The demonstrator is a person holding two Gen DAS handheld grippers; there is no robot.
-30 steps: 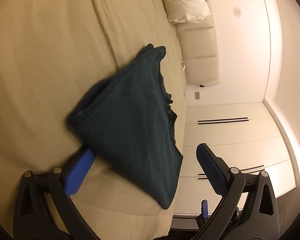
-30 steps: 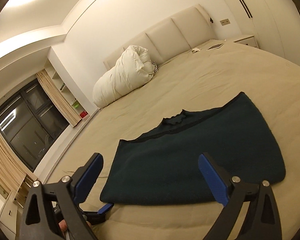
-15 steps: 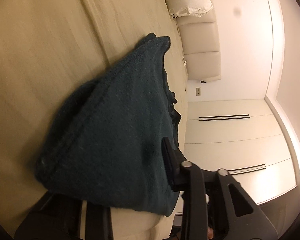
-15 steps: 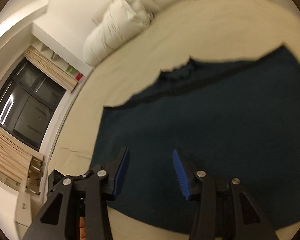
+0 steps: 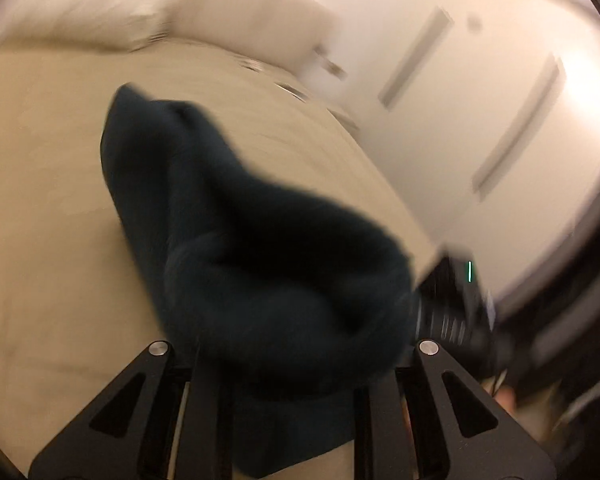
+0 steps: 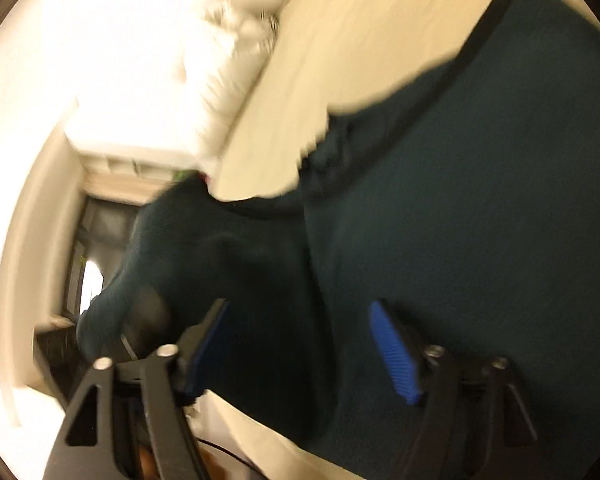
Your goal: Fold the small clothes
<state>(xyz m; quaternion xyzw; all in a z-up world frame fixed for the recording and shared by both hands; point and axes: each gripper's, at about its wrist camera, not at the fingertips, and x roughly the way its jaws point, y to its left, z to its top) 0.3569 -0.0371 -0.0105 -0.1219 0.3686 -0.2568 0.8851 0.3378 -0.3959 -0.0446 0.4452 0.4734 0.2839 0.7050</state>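
A dark teal knitted garment (image 5: 228, 248) lies on the beige bed (image 5: 40, 208); both views are blurred by motion. In the left wrist view the cloth is bunched up and lifted, and it covers my left gripper (image 5: 292, 364); the fingertips are hidden in it. In the right wrist view the garment (image 6: 480, 184) fills the right half, with one corner raised at the left. My right gripper (image 6: 300, 348) hovers over the cloth near the bed's near edge, blue pads (image 6: 392, 356) apart with nothing between them. The other gripper's body (image 5: 456, 304) shows at the right of the left view.
A white pillow (image 5: 112, 12) and padded headboard (image 5: 268, 24) stand at the bed's far end. White wardrobe doors (image 5: 480, 120) are at the right. In the right wrist view the pillow (image 6: 216, 68) and a dark window (image 6: 100, 248) show at the left.
My left gripper has closed into the garment and lifted its corner, bunching it. My right gripper has rolled and its fingers have spread somewhat. Both cameras swung sharply.
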